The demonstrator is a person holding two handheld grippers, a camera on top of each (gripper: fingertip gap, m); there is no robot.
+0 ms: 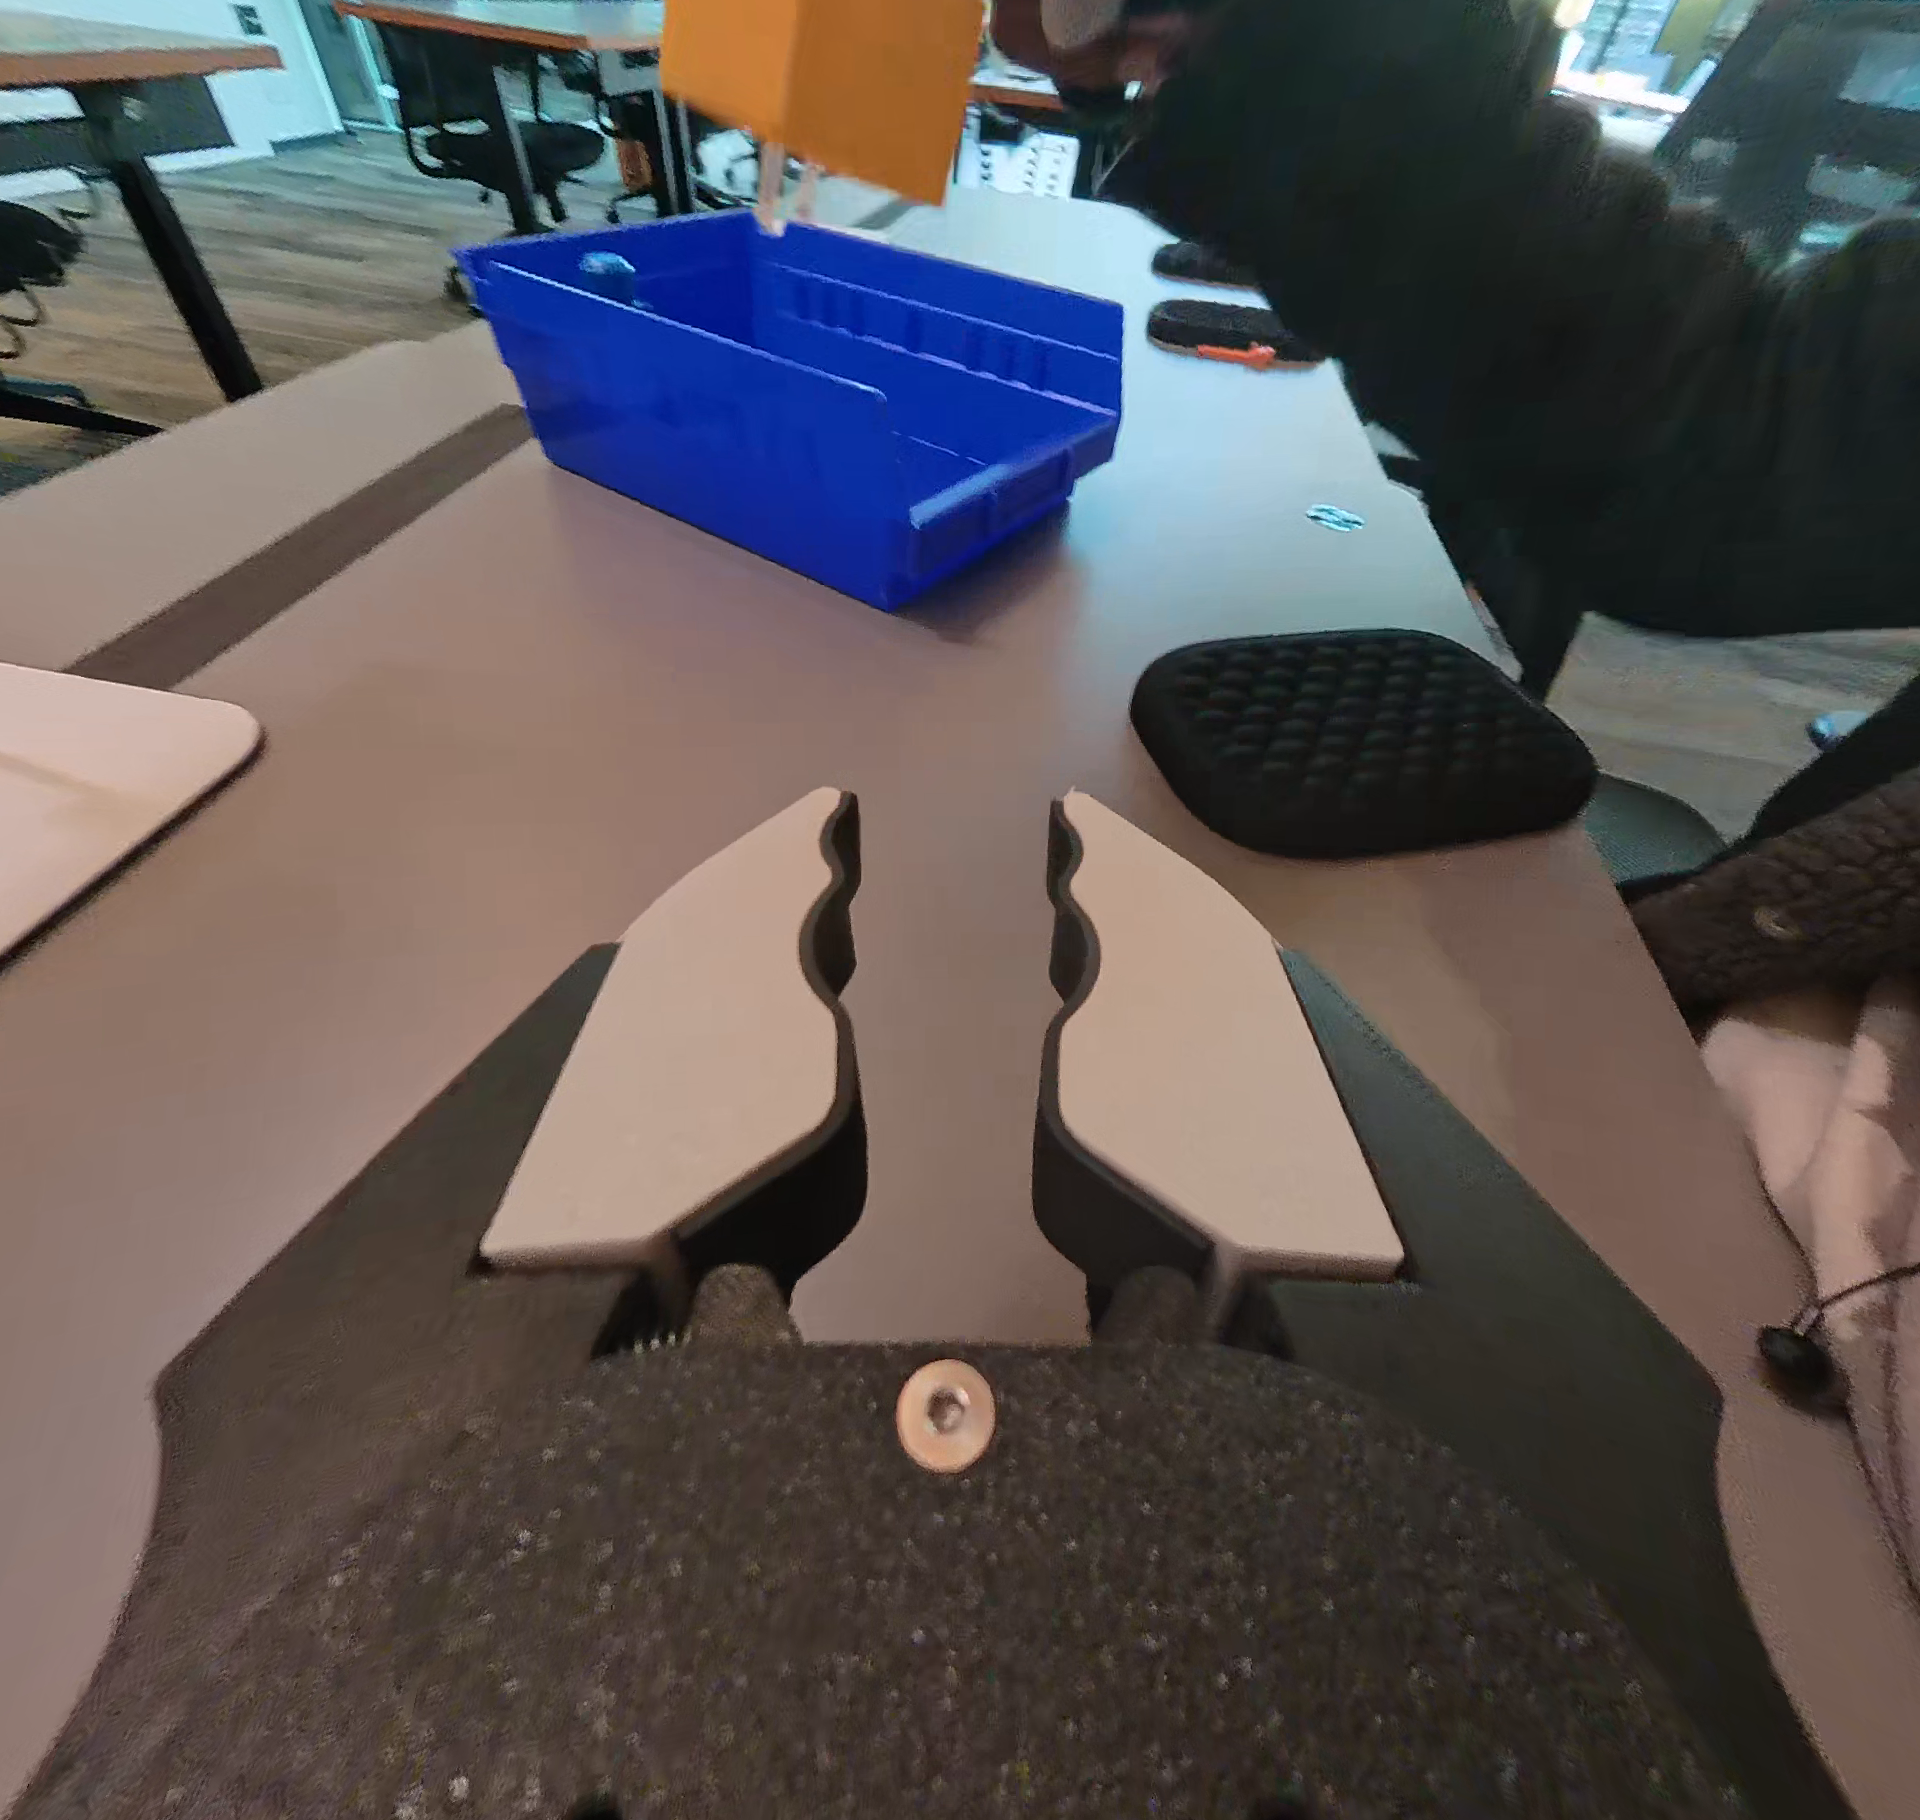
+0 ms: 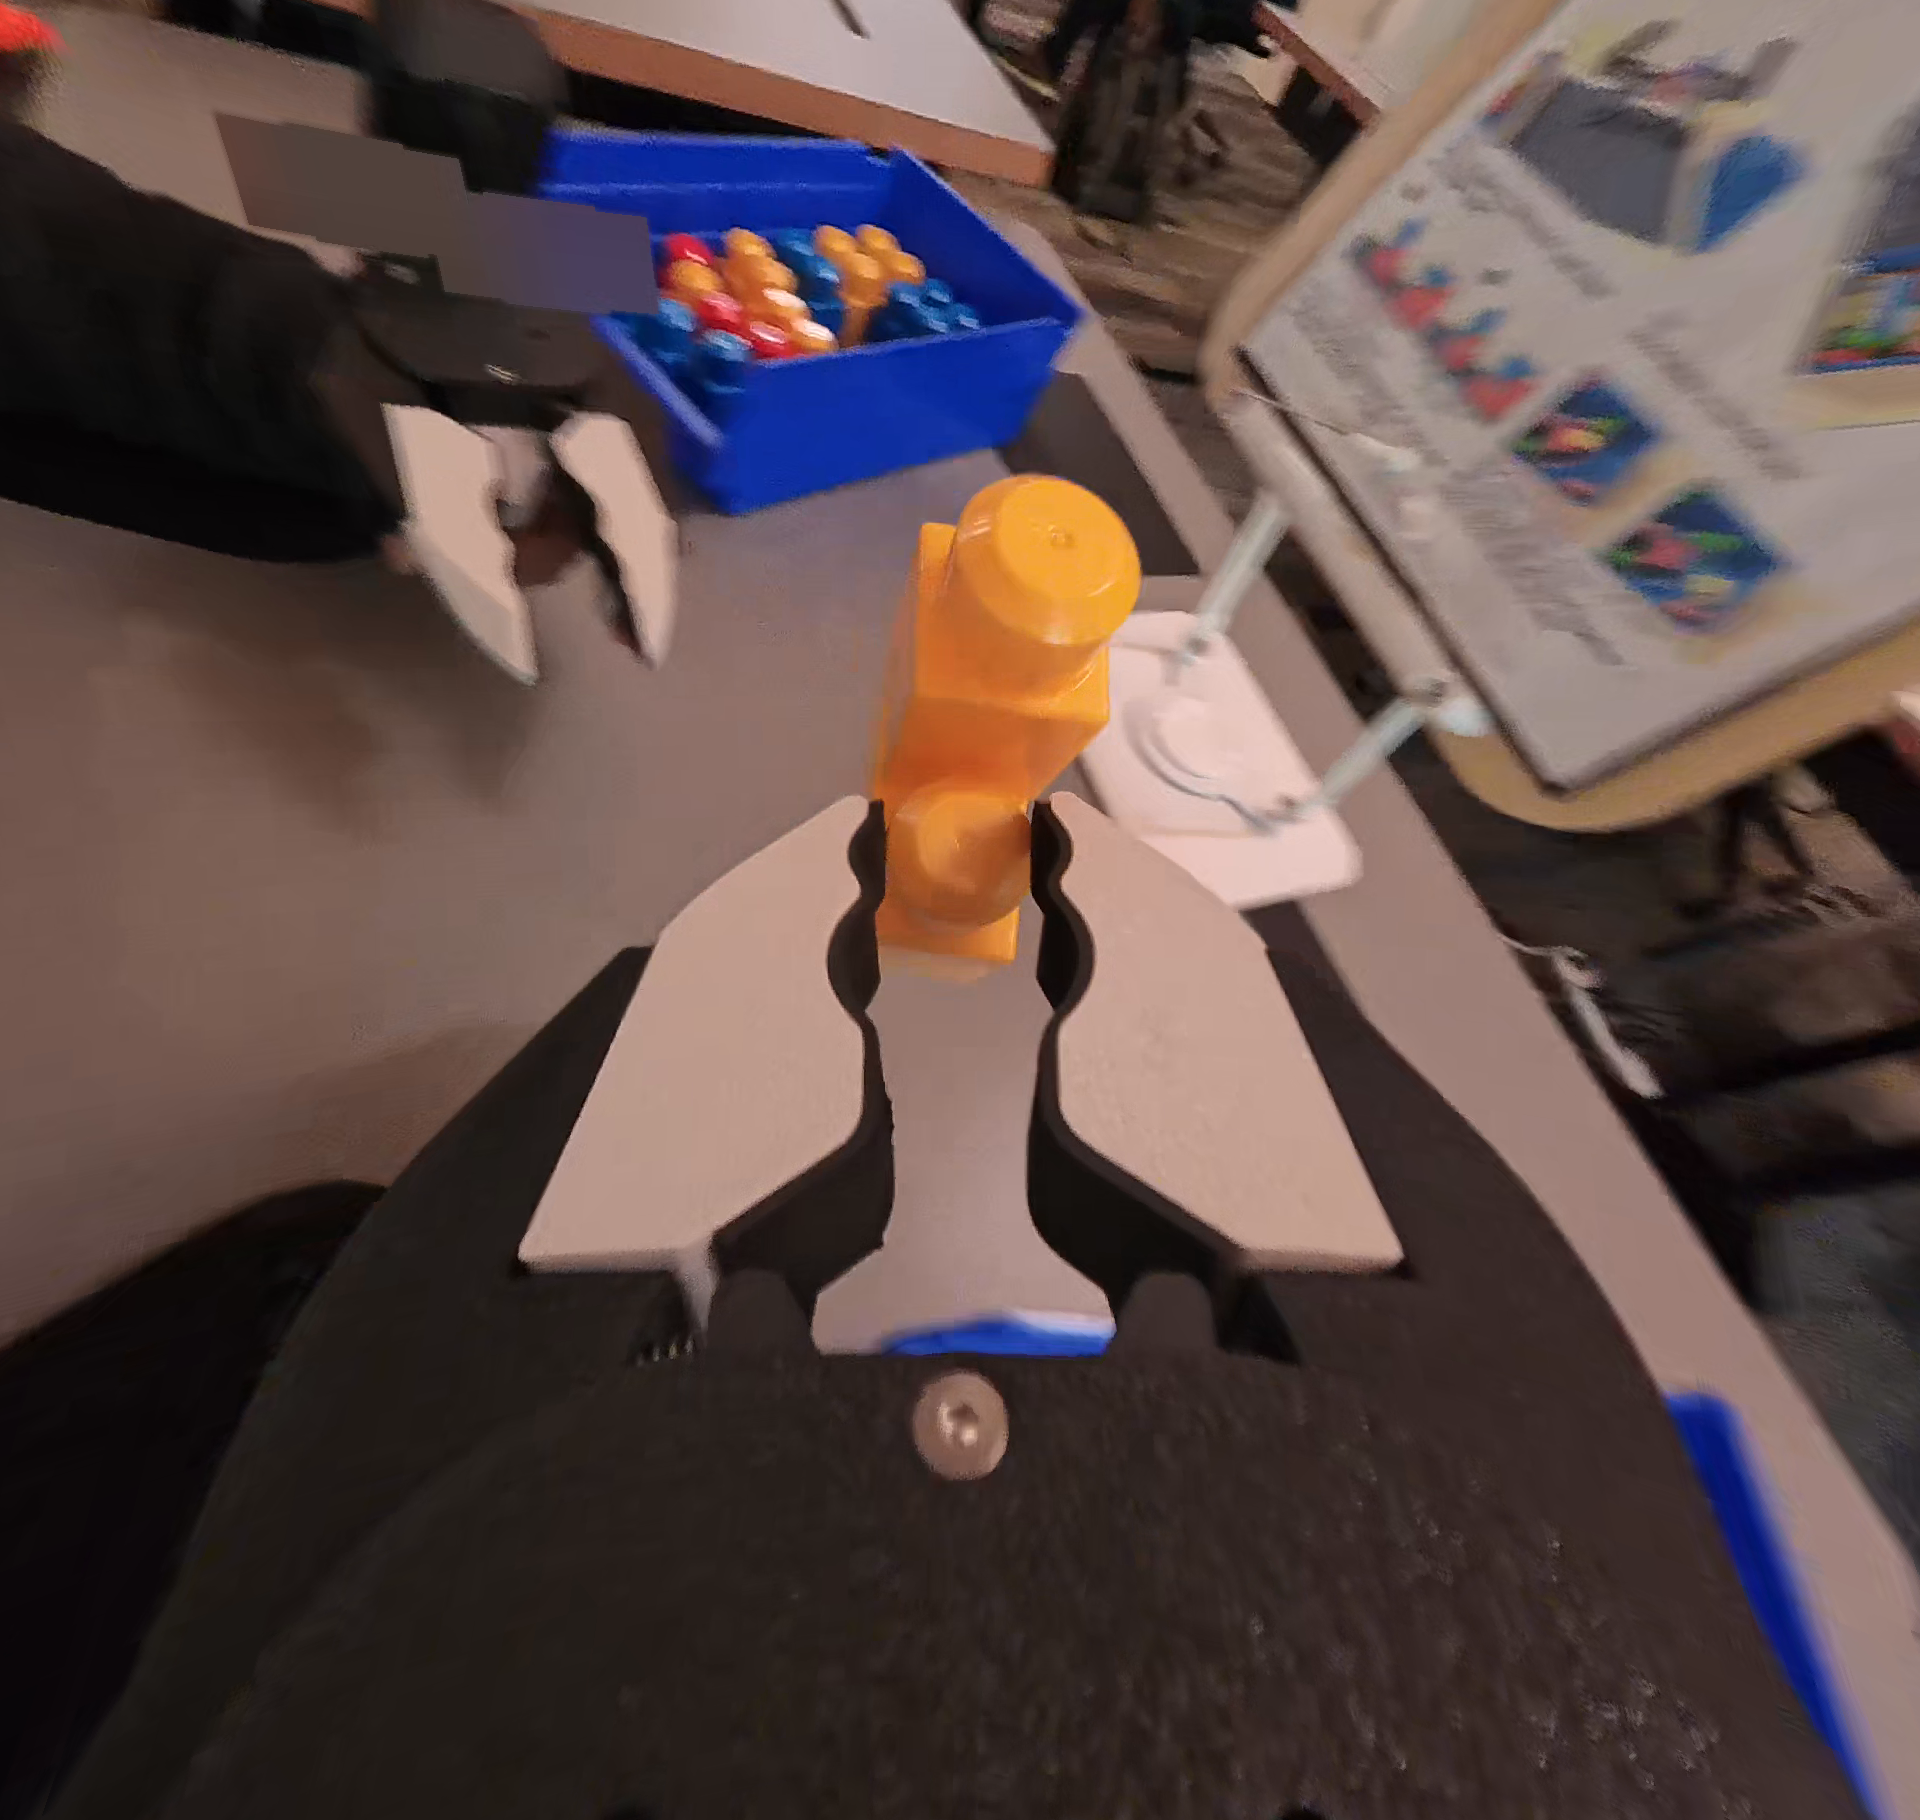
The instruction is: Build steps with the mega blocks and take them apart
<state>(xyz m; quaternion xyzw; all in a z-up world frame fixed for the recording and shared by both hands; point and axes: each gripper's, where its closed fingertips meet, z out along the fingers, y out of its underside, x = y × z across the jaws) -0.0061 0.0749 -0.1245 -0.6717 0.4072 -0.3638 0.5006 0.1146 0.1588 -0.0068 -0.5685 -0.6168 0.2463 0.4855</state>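
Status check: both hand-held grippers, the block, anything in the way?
Right hand-held gripper shut on orange block, held above the table. Left hand-held gripper open, empty. Blue bin of blocks beyond. Path clear.

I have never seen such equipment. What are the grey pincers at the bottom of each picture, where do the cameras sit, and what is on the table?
Each picture comes from a camera fixed on a hand-held gripper, looking forward along its two jaws. A person holds one in each hand; no robot arm is involved.

The left gripper has its jaws apart and empty above the table. Ahead stands a blue bin, and to its right lies a black pad.

The right gripper is shut on an orange block. Beyond it a second blue bin holds many coloured blocks. A printed sheet on a stand is at the right.
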